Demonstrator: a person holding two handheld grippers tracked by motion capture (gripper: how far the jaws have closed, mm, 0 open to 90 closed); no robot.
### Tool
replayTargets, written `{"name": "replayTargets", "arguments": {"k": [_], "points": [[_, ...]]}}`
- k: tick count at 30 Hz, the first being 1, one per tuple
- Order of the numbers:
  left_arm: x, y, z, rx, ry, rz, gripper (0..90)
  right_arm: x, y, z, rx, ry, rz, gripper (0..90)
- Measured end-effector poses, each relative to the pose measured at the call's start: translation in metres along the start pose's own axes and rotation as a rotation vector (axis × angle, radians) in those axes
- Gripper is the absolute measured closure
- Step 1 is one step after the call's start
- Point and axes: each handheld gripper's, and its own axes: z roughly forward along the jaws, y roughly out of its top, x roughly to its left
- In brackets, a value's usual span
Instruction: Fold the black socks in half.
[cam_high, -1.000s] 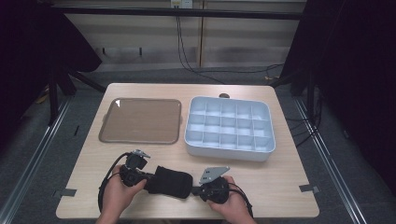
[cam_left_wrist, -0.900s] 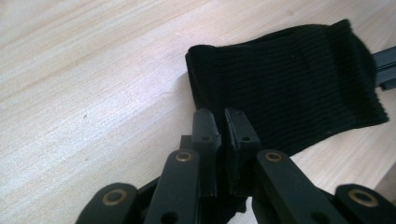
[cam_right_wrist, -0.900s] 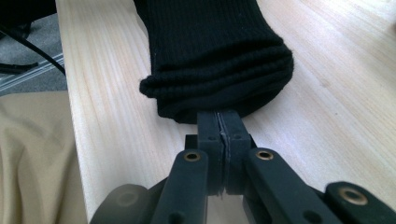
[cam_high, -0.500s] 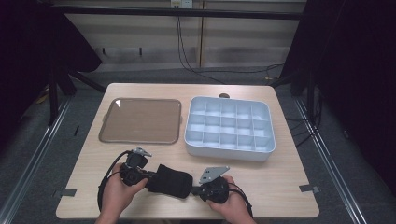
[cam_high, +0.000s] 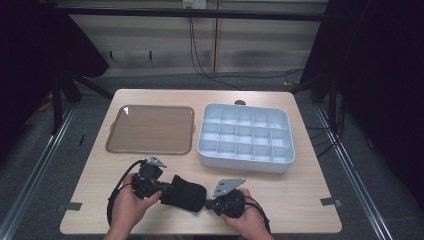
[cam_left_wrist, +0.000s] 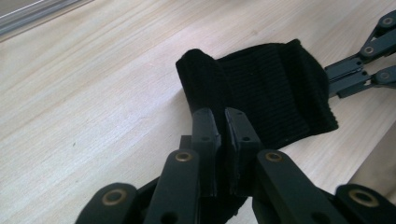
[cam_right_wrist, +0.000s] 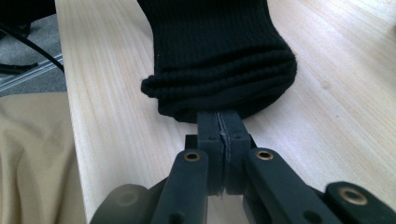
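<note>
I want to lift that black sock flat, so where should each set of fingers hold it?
Judging by its pose, grip the black sock at its two opposite ends, from either side along the table: left gripper on the folded edge, right gripper on the bunched ribbed end.

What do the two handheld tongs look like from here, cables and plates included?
Both are matte black. The left tongs and right tongs have flat rectangular pads on linkage arms with brass-coloured pivot rivets. Each carries a grey three-cornered plate on top and trails a black cable. No sleeves show on the forearms.
</note>
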Motion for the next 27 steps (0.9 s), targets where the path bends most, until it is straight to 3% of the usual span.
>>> {"name": "replayTargets", "arguments": {"k": [27], "points": [[-0.013, 0.014, 0.006, -0.009, -0.091, 0.056, 83.9, 0.000, -0.001, 0.001, -0.010, 0.002, 0.020, 89.1]]}}
